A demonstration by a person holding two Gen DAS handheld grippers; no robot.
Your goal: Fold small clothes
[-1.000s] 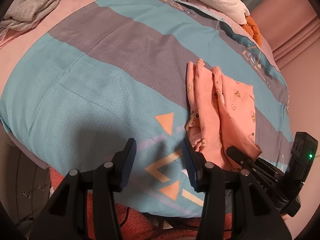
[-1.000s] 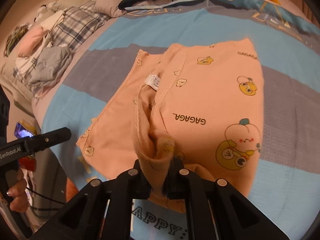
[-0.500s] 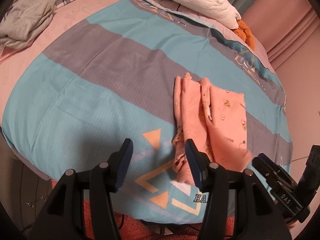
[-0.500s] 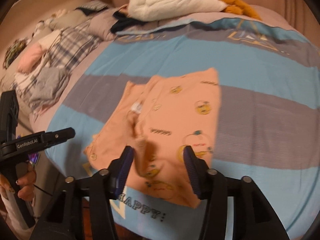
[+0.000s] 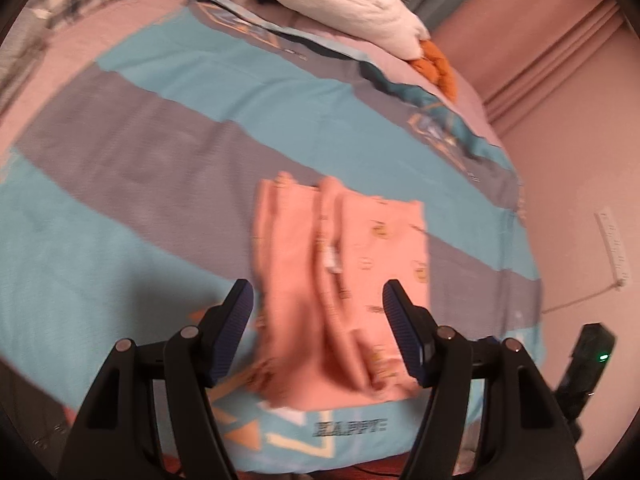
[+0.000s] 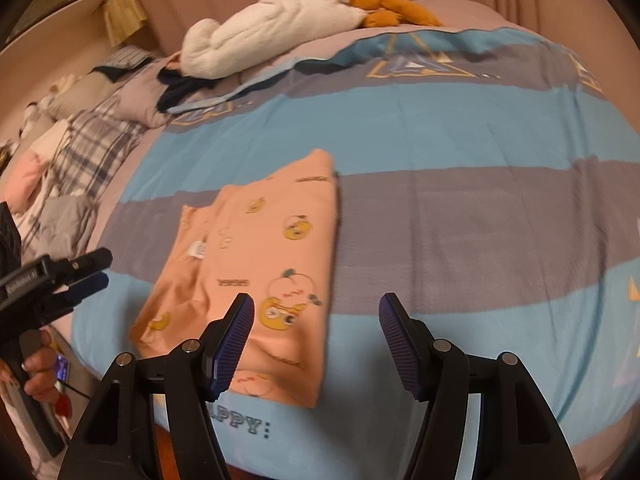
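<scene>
Orange garment (image 6: 260, 272) lies folded lengthwise on striped bedspread (image 6: 460, 216), near its front edge. Left gripper (image 5: 318, 328) and right gripper (image 6: 316, 336) hover above garment, jaws spread, holding nothing. Judged between folds; next move calls for grasping near hem, folding crosswise.

garment (image 6: 264, 264) on bedspread (image 6: 460, 216), near its front edge | plush toy (image 6: 280, 28) behind

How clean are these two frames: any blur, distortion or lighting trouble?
Left wrist view: motion blur smears the peach garment and the bedspread; the left gripper stays sharp. Right wrist view: sharper, the garment's prints readable, mild edge blur. Both: strong fisheye bending, dark corners, warm pink cast.
</scene>
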